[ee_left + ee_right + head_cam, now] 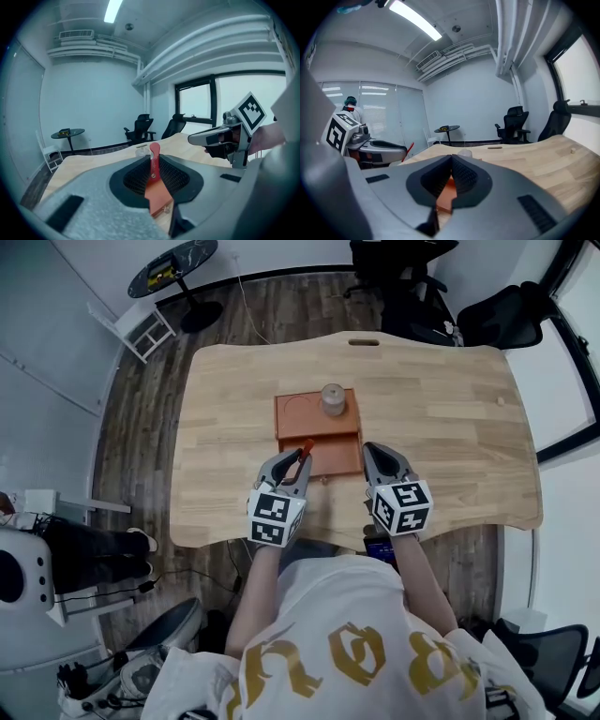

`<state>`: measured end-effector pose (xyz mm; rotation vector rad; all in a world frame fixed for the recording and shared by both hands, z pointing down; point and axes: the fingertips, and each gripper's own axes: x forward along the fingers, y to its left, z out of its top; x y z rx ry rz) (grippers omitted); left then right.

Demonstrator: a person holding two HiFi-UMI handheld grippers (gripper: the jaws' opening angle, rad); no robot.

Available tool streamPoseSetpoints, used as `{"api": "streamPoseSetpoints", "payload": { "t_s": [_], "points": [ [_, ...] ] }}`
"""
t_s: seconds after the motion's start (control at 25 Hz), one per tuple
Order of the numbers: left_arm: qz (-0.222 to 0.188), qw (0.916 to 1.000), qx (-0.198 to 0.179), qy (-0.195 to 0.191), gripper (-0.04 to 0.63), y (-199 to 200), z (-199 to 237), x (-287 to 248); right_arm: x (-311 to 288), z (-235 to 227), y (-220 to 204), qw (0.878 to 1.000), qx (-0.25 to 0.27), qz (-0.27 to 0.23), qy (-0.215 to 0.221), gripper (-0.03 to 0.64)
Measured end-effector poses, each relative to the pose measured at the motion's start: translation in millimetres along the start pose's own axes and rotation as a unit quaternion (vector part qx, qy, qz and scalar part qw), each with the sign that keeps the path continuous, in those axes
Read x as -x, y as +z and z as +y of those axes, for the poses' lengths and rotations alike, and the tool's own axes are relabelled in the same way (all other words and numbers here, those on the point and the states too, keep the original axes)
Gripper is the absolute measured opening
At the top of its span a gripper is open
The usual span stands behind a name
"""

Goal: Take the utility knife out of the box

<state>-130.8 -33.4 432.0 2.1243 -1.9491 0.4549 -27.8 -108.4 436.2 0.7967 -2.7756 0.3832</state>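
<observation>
Wooden table (pixel 441 418): jar (pixel 333 399) atop box (pixel 300 418); left gripper (pixel 296 461) jaws pinching utility knife (pixel 153 169); right gripper (pixel 369 450) jaws together.

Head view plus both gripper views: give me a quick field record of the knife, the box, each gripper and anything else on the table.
utility knife: red, clamped upright, above the box's front
left gripper: shut on the utility knife
right gripper: shut, empty, at the box's right front corner
box: orange-brown, on the wooden table, drawer pulled toward the person
jar: on the box's top, rear edge
</observation>
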Motion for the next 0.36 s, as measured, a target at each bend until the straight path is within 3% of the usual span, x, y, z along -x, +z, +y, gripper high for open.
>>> {"api": "streamPoseSetpoints", "payload": {
  "t_s": [0.36],
  "points": [
    [0.003,0.9999,0.011,0.0,0.058,-3.3,10.3,-6.9,-8.4,-3.9,0.0,1.0,-0.003,0.002,0.0,0.011]
  ]
}}
